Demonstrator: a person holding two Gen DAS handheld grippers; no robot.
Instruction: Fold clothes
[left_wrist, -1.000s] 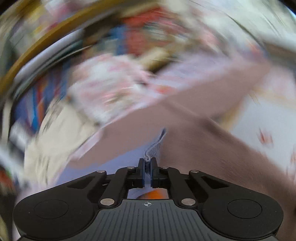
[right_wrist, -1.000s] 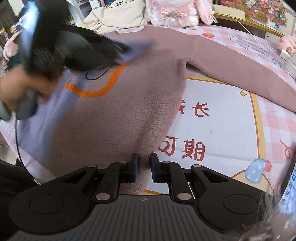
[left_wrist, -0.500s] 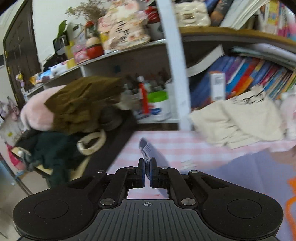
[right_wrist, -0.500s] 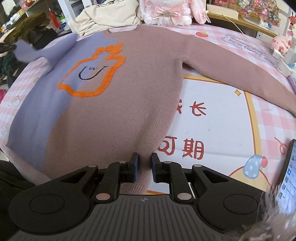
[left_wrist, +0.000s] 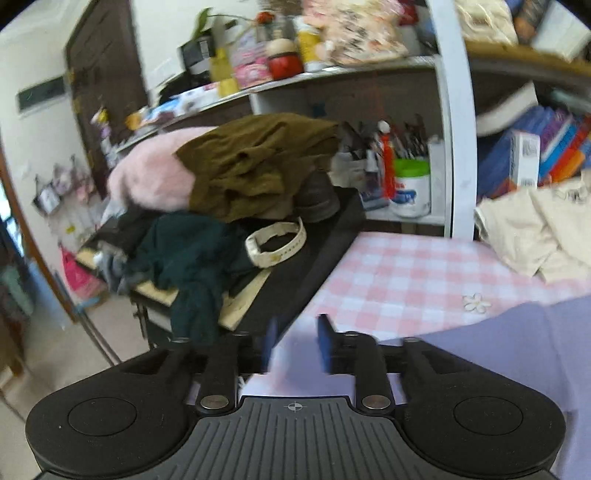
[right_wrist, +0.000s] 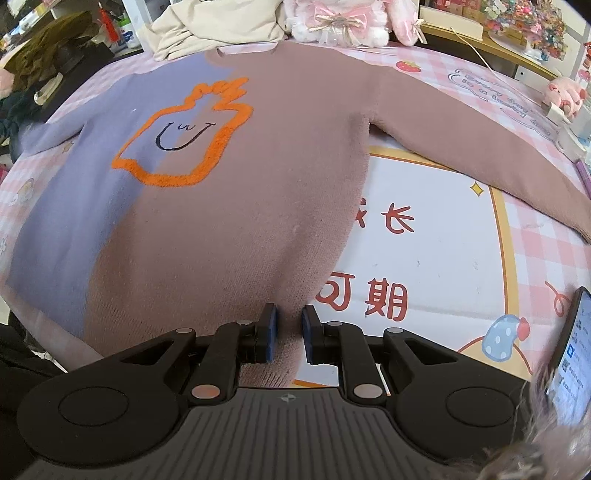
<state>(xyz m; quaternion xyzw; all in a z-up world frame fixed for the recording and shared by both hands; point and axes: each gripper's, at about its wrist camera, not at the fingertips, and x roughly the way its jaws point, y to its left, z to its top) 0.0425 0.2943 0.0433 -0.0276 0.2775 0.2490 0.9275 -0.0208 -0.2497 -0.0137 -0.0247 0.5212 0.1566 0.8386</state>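
A sweater, half lilac and half dusty brown with an orange outlined face, lies flat, front up, on the pink checked tabletop. Both sleeves are spread out. My right gripper is partly open with the brown hem between its jaws, not pinched. My left gripper is open above the lilac sleeve at the table's left edge; nothing is held in it.
A side stand with a pile of clothes is left of the table. Shelves with books and jars stand behind. A cream garment and plush toys lie at the table's back. A phone stands at right.
My left gripper carried the lilac sleeve outward to the left and has now opened and let it go. The sleeve lies spread on the table. My right gripper has stayed in place.
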